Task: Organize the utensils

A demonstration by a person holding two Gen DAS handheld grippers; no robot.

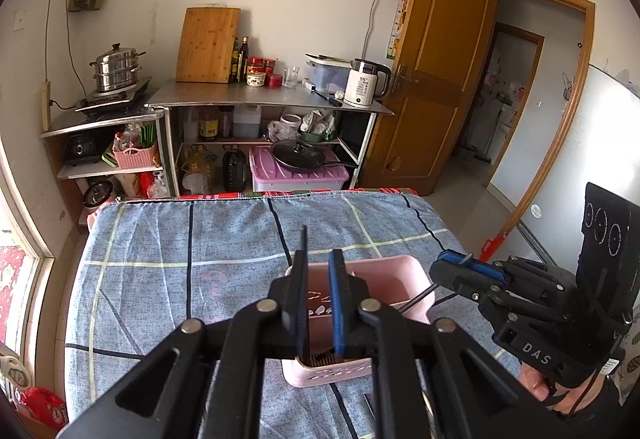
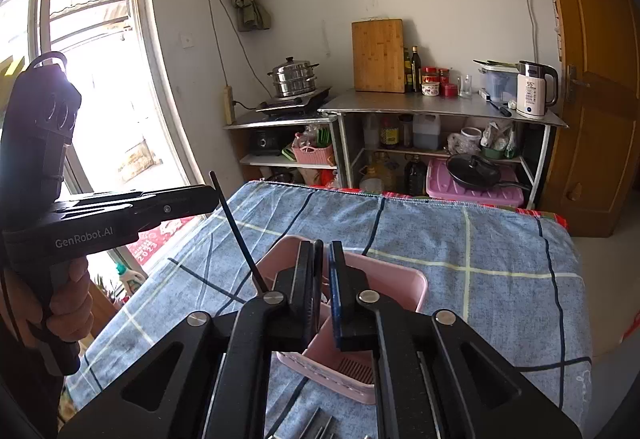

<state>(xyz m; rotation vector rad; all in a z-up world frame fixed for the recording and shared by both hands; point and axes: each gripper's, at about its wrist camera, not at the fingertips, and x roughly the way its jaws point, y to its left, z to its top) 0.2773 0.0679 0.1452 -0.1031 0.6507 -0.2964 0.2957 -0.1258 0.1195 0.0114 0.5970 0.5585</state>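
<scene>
Left tool (image 1: 318,255), slightly parted, flanks a black chopstick (image 1: 305,237) standing in the pink holder (image 1: 400,267).

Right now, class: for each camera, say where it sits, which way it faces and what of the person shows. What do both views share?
Left wrist: sits on the left tool, looking forward and down over the pink holder toward the kitchen shelves; the right tool and right hand show at its right edge.
Right wrist: sits on the right tool, facing much the same way; the left tool and left hand show at its left, before the window.
Shared: pink holder, checked cloth, kitchen shelves, kettle.
</scene>
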